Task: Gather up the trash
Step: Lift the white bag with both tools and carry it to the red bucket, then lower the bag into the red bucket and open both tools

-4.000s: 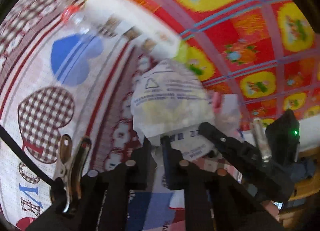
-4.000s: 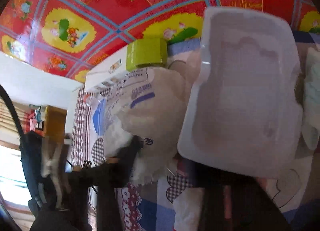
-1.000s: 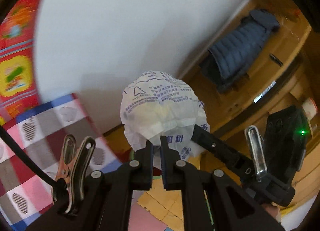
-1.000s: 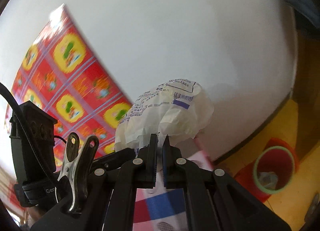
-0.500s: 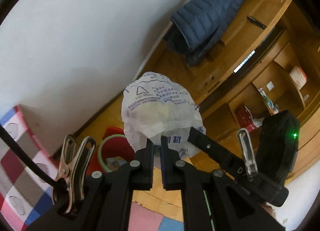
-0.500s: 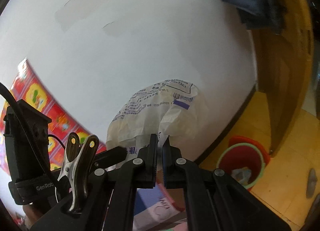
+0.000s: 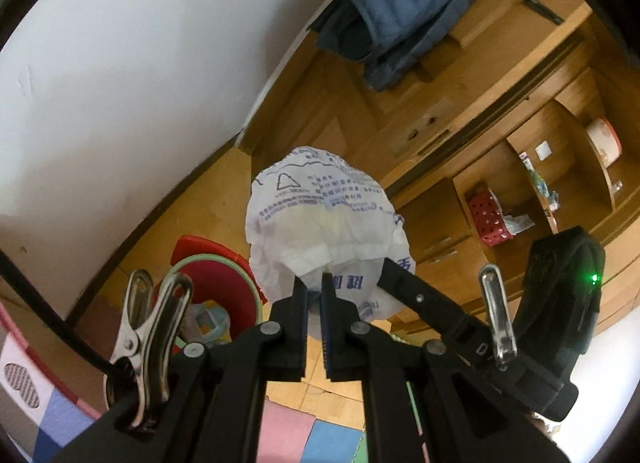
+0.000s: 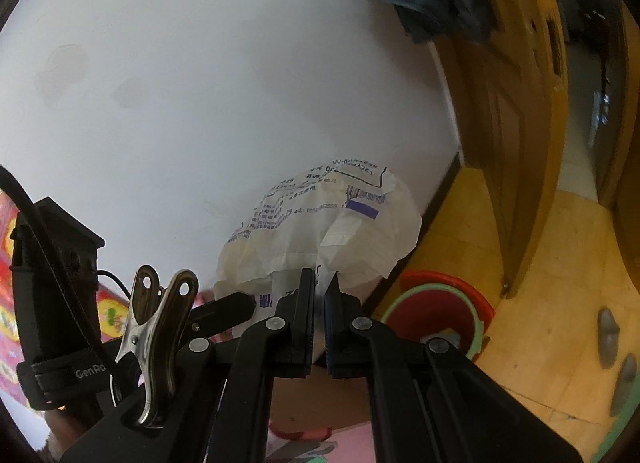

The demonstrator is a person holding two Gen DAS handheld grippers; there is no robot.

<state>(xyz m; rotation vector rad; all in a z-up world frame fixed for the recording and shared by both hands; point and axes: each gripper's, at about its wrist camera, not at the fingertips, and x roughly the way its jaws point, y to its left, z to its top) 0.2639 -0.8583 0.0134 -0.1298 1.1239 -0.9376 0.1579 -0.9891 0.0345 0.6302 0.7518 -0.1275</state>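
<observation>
Both claws have swung away from the red patterned wall and checked bedding of four seconds ago, and the red bin that was small at the edge of the right view a second ago now sits larger and close below the load. Left claw (image 7: 315, 287) is clamped on the bottom edge of a crumpled white bag (image 7: 324, 223) printed with blue text; right claw (image 8: 320, 289) is pinched on the same white bag (image 8: 320, 231) from the other side, so the bag hangs in the air between the two. In the left view the other claw's black finger reaches in from the right and touches the bag's lower edge. A red bin with a green rim (image 7: 216, 287) stands on the wooden floor (image 8: 552, 303) against the white wall (image 7: 140, 63), just below and beside the bag, with some scraps inside. Behind stands a wooden cabinet (image 7: 460, 103) with a blue jacket (image 7: 392, 3) draped on it.
</observation>
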